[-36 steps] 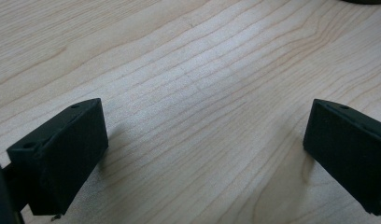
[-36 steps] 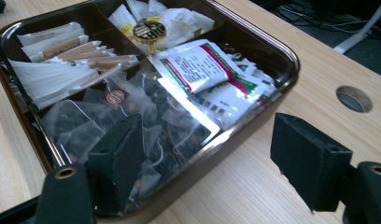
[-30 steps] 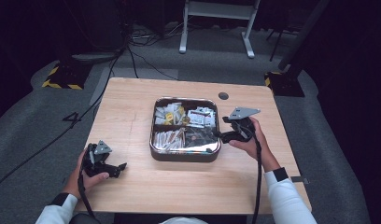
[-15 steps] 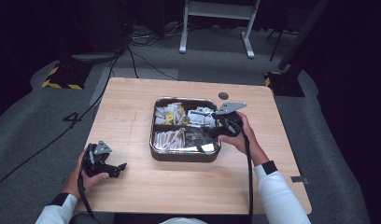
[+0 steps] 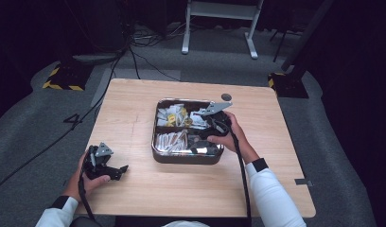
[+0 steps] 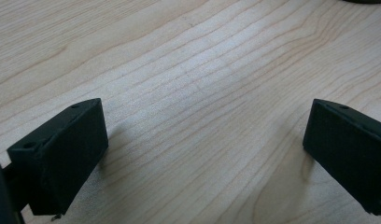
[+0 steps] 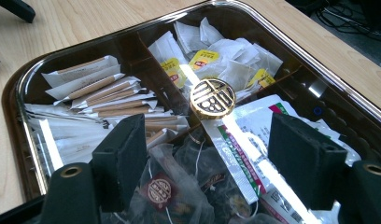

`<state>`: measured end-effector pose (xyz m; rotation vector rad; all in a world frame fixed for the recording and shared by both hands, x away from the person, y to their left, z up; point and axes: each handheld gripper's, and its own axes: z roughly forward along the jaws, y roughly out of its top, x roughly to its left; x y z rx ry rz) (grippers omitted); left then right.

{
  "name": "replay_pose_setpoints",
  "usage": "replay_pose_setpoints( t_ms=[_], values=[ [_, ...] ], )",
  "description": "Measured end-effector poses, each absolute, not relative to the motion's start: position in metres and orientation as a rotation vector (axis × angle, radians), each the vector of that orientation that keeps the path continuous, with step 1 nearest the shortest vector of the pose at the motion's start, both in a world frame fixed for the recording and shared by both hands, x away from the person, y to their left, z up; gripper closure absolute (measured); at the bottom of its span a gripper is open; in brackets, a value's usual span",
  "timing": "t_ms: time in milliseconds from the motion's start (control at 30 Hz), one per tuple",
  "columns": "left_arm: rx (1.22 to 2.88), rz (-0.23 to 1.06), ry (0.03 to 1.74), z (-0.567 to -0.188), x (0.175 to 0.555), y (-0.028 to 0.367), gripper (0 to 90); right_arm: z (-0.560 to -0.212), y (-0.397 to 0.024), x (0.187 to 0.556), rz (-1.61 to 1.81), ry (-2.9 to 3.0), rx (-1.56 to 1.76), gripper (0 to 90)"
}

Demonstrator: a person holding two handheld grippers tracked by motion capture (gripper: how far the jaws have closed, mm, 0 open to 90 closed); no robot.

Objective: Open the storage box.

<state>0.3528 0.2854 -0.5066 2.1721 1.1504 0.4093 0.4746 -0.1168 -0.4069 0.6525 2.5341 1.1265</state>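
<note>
A dark rounded tray [image 5: 186, 158] sits mid-table, split into compartments. It holds tea bags with yellow tags [image 7: 202, 58], paper-wrapped sticks [image 7: 109, 100], white sachets [image 7: 254, 123] and dark mesh tea bags [image 7: 179, 186]. A gold round knob [image 7: 212, 98] stands at its centre, and glare streaks cross the contents as on a clear lid. My right gripper [image 5: 197, 126] hovers over the tray's right half, open [image 7: 207, 158], with the knob just beyond its jaws. Over bare wood at the front left, my left gripper [image 5: 121, 169] is open [image 6: 205, 154] and holds nothing.
A small dark round disc [image 5: 226, 97] lies on the table behind the tray's right corner. Bare wood [image 5: 129, 109] spreads left of the tray and along the front. A white stand [image 5: 219, 9] and cables [image 5: 134, 52] are on the floor beyond the far edge.
My right gripper has moved left from the tray's right rim to above its right half. The left gripper has stayed put.
</note>
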Motion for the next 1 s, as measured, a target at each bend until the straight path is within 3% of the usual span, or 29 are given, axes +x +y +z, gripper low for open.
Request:
replay_pose_setpoints(
  t_ms=[833,1000],
  values=[
    [2.172,0.413,1.152,-0.507,0.353,0.285,0.2,-0.43,-0.083,0.503,1.067,2.59,0.679,31.5],
    [2.172,0.413,1.152,-0.507,0.353,0.285,0.2,-0.433,-0.078,0.506,1.039,2.618,0.682,37.3]
  ],
)
